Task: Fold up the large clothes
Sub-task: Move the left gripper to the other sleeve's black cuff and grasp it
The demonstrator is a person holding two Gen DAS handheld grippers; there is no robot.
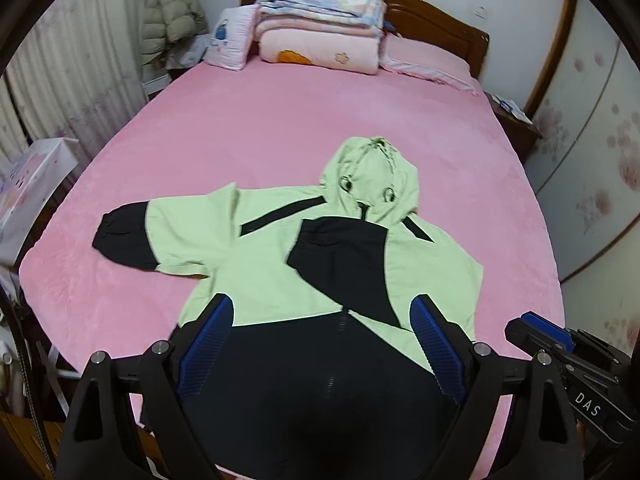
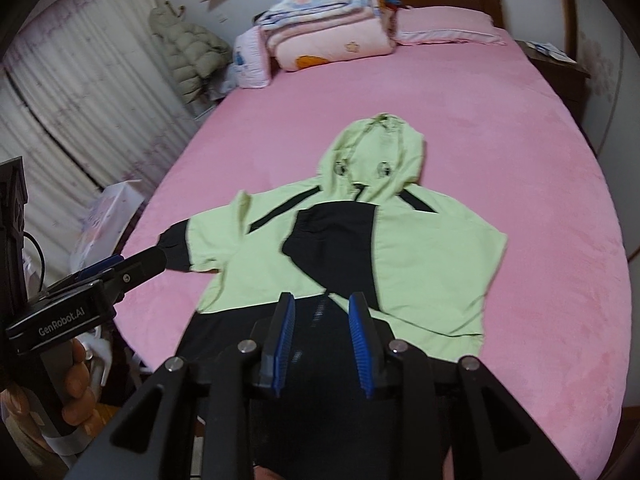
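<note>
With both the left tool [image 1: 322,344] and the right tool [image 2: 322,344] open and empty above the hoodie [image 1: 280,264] near the bed's [image 1: 280,120] foot edge, I would next fold the outstretched sleeve [image 1: 132,240] across the chest.

Both grippers are black, with ribbed blue pads inside the fingers and round silver screws at the linkage joints. The left gripper [image 1: 322,344] reads "GenRobot.AI" in white; the right gripper [image 2: 322,344] reads "DAS".
</note>
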